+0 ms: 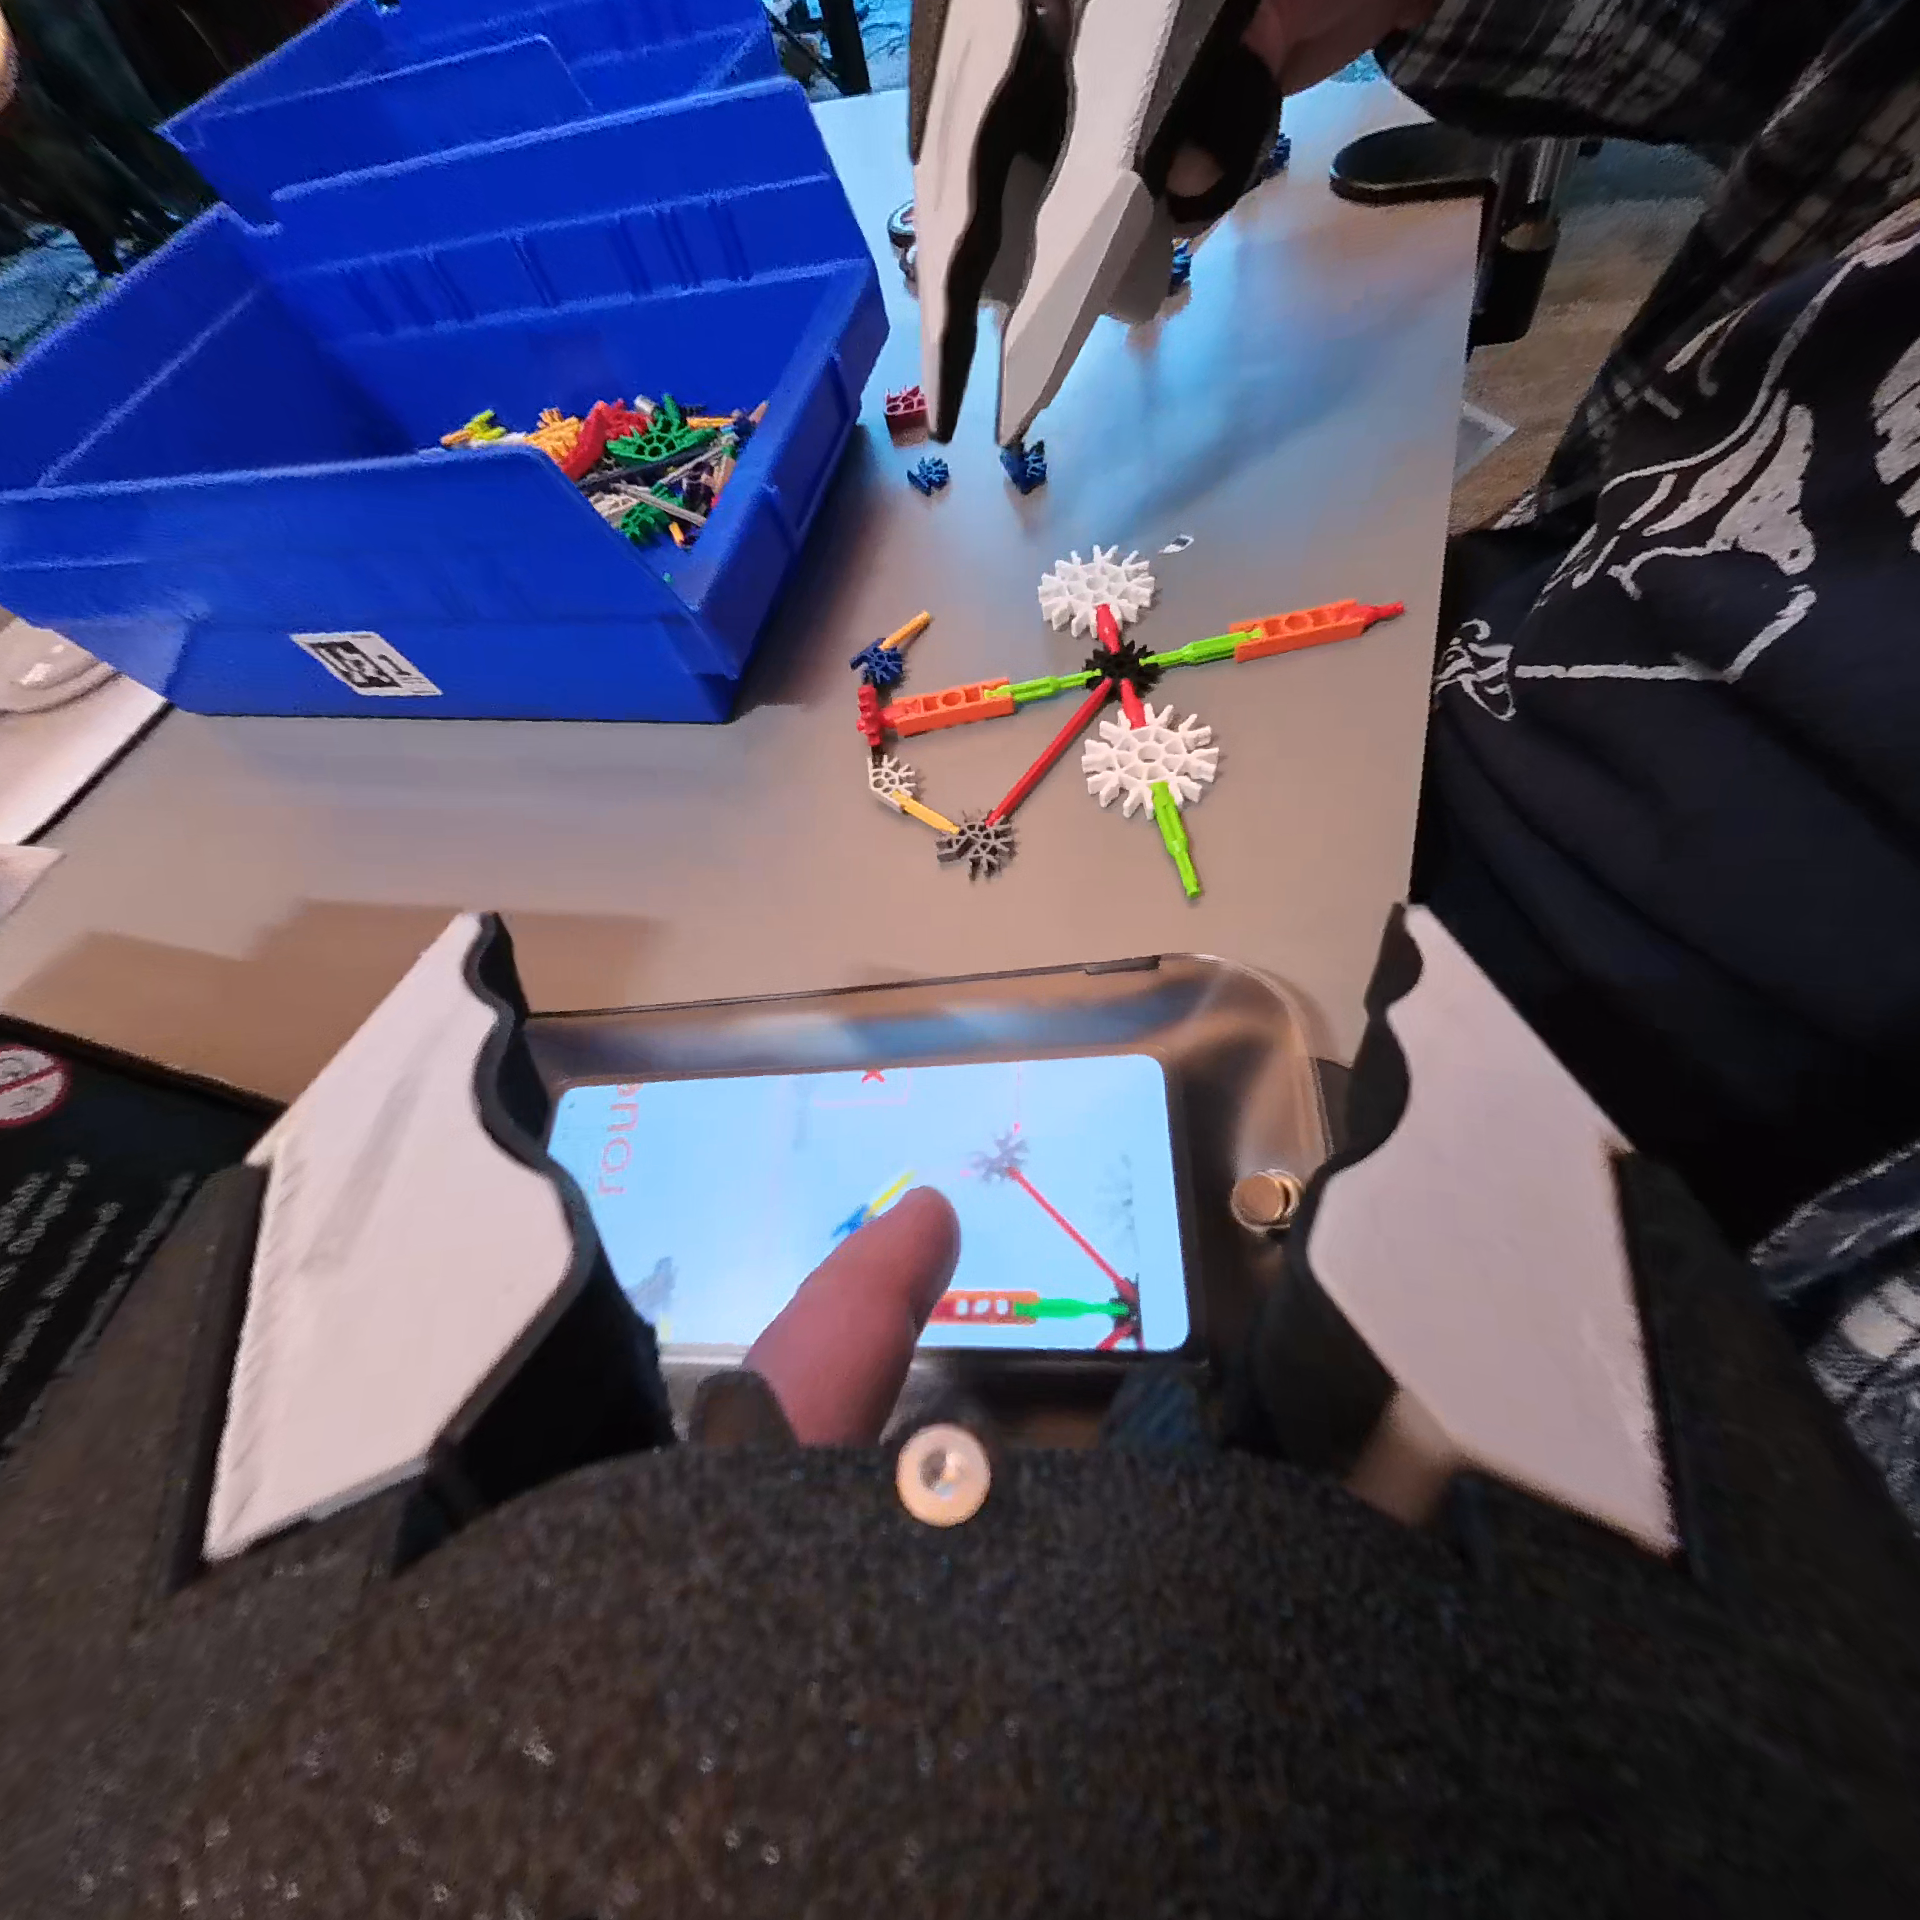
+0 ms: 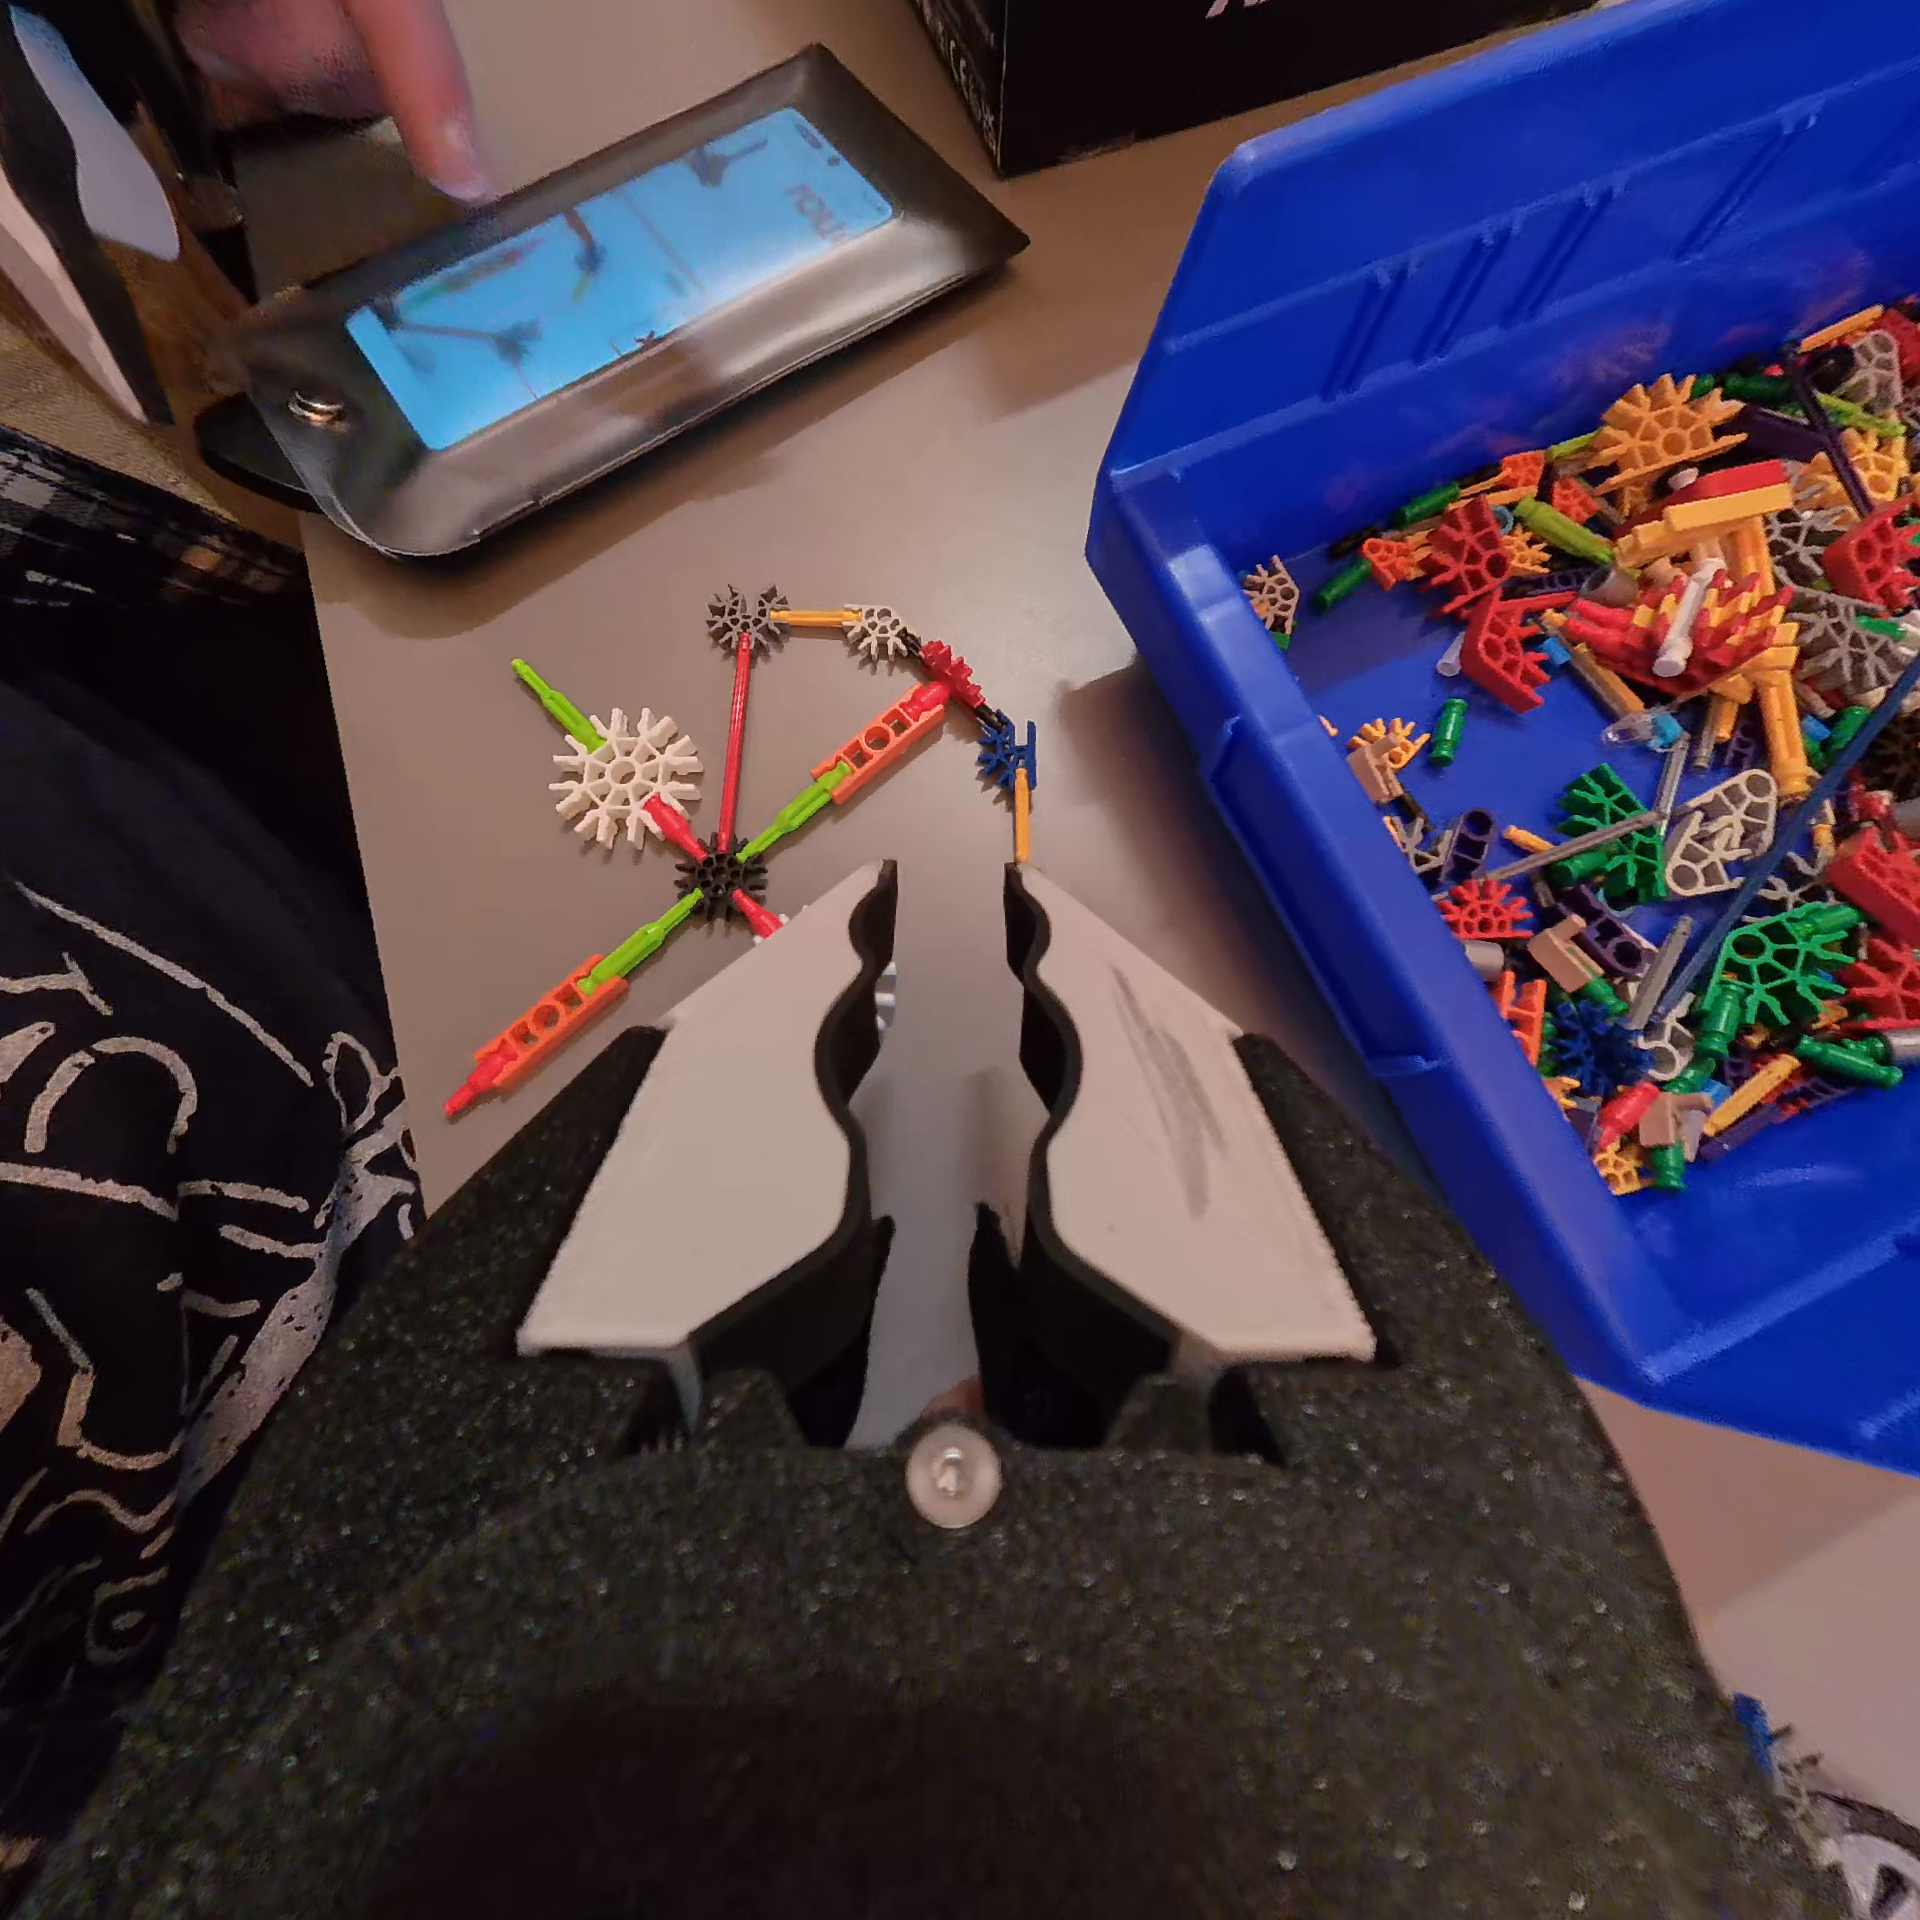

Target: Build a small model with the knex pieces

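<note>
The left gripper (image 1: 940, 1049) is spread wide over a phone (image 1: 883, 1195) in a clear sleeve, where a bare finger (image 1: 873, 1288) touches the screen. The right gripper (image 2: 951, 883), jaws slightly apart and empty, hovers just short of the flat rod-and-connector toy (image 2: 727, 821) on the table (image 2: 935, 488). The toy lies ahead and left of its tips, with the blue bin (image 2: 1351, 935) of parts to its right.

At your twelve o'clock the blue bin (image 1: 416, 582) runs off the left wrist view's top and left edges; your fingertip (image 1: 883, 1278) covers part of the phone screen (image 1: 790, 1153), whose picture is blurred; in the right wrist view, the right gripper (image 2: 951, 883) hides one white connector (image 2: 885, 997) at six o'clock of the toy figure (image 2: 727, 800).
</note>
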